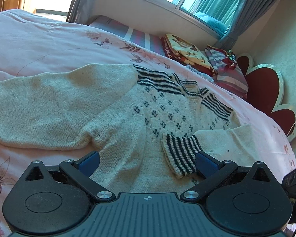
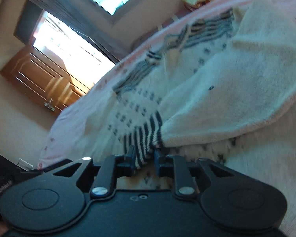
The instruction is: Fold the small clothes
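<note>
A: Where is the sweater (image 1: 148, 118) found?

B: It is spread flat on the pink bed (image 1: 49, 39), collar toward one o'clock of the left claw (image 1: 147, 163), which is held released just above the hem.

A: And the striped cuff (image 2: 144, 138)?

B: It is clenched in the right claw (image 2: 143, 159); the sleeve runs off toward two o'clock, across the chest. A soft, nubbly cream knit is seen, dark-striped at the yoke.

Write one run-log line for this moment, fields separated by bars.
left gripper: open, over cream knitted sweater | right gripper: shut on striped sleeve cuff | sleeve folded across body
</note>
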Demonstrator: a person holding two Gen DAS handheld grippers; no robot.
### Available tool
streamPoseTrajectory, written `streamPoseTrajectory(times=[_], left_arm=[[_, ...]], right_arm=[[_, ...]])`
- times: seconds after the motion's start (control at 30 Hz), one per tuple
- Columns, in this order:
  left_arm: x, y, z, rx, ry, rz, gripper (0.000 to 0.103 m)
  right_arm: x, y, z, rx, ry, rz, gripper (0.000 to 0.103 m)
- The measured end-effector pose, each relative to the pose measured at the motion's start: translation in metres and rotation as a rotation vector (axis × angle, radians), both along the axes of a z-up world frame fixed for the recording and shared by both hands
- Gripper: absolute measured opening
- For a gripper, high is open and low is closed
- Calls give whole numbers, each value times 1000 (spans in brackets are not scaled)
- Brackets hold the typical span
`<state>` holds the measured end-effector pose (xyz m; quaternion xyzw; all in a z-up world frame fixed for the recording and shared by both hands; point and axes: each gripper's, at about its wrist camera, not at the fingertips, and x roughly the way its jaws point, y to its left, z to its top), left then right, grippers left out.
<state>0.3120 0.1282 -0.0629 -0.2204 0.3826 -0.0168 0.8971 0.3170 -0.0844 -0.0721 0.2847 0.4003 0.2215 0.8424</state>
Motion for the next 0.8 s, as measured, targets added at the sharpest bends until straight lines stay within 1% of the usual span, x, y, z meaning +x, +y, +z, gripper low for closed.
streamPoseTrajectory(times=[0.03, 0.1, 0.13, 0.17, 0.2, 0.23, 0.3, 0.33, 0.43, 0.47, 0.5, 0.53, 0.57, 0.6, 0.67, 0.7, 0.8], left_arm=[[1, -2, -2, -24, -2, -12, 103], [6, -10, -7, -77, -2, -45, 103], [10, -17, -10, -116, -4, -75, 95], [13, -21, -13, -151, 0, -92, 69], [19, -28, -18, -185, 26, -108, 61], [24, -35, -24, -200, 53, -115, 59], [32, -44, -33, -180, 90, -95, 59], [33, -47, -33, -181, 77, -84, 59], [44, -51, -32, -181, 73, -74, 59], [48, -52, -33, -176, 66, -80, 52], [52, -54, -34, -157, 55, -91, 34], [56, -54, -37, -138, 68, -105, 5], [59, -49, -36, -151, 61, -98, 5], [59, -44, -30, -159, 30, -83, 5], [55, -29, -11, -116, -43, -47, 5], [54, -24, -7, -101, -54, -42, 5], [58, -8, -9, -64, -19, -47, 5]], right_arm=[[-8, -5, 4, -2, -22, -6, 28], [-29, -21, 14, -6, -56, -30, 33], [-31, -27, 17, -14, -61, -49, 38], [-39, -33, 16, -19, -67, -68, 40], [-43, -42, 17, -16, -69, -88, 40], [-46, -50, 18, -11, -68, -111, 40], [-50, -63, 20, -1, -68, -150, 40], [-50, -69, 20, 0, -67, -165, 40], [-54, -86, 20, -10, -76, -204, 41], [-55, -90, 20, -11, -76, -213, 42], [-54, -93, 18, -11, -74, -226, 42], [-54, -97, 17, -7, -73, -236, 43], [-53, -101, 16, -4, -72, -246, 43], [-53, -104, 16, -2, -73, -258, 43], [-51, -115, 16, 15, -80, -287, 44], [-49, -123, 15, 35, -78, -312, 45], [-34, -145, 5, 101, -40, -386, 49]])
